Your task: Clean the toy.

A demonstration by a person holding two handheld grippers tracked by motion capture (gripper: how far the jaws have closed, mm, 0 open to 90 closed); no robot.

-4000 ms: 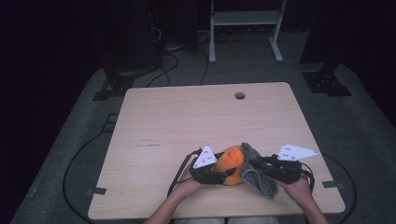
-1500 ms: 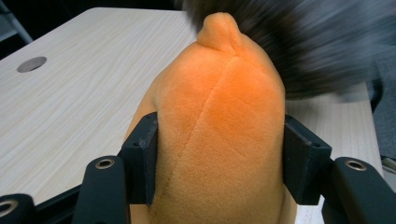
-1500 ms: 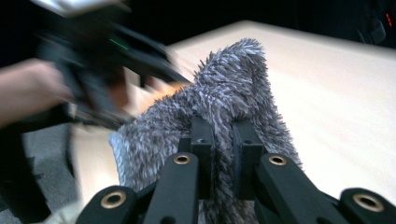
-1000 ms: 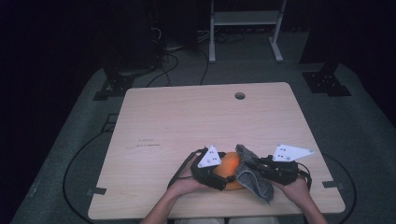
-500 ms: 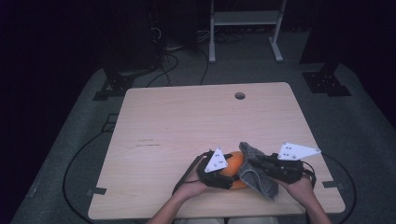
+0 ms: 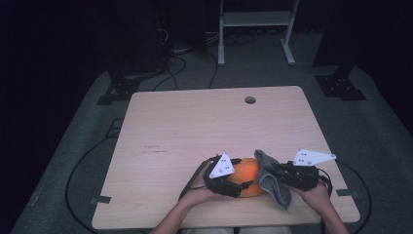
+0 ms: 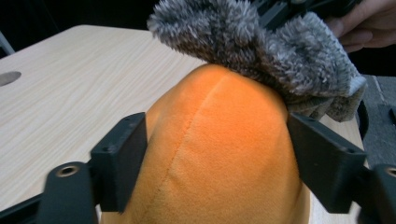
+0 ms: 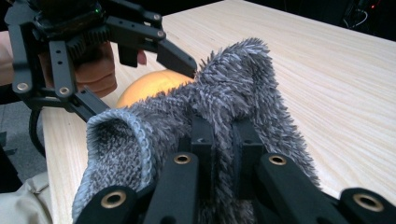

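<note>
An orange plush ball (image 6: pixel 247 169) lies near the table's front edge. My left gripper (image 6: pixel 245 174) holds it from the left. In the left gripper view, both black pads (image 7: pixel 122 158) press into the ball (image 7: pixel 219 154). These jaws have just been opening a little, with the plush still bulging between them. My right gripper (image 6: pixel 273 171) is shut on a grey fuzzy cloth (image 6: pixel 273 189), which is pinched between its fingers (image 8: pixel 201 140). The cloth (image 7: pixel 261 51) drapes over the ball's top right side, and its looped end (image 8: pixel 116 135) hangs toward me.
The light wooden table (image 6: pixel 195 126) has a round cable hole (image 6: pixel 250 100) at the back. Black cables (image 6: pixel 78 170) trail on the grey floor to the left. A white metal stand (image 6: pixel 253 29) is behind the table.
The left gripper has edged slightly to the right along the orange ball and its top plate has tilted. The right gripper and grey cloth have barely shifted.
</note>
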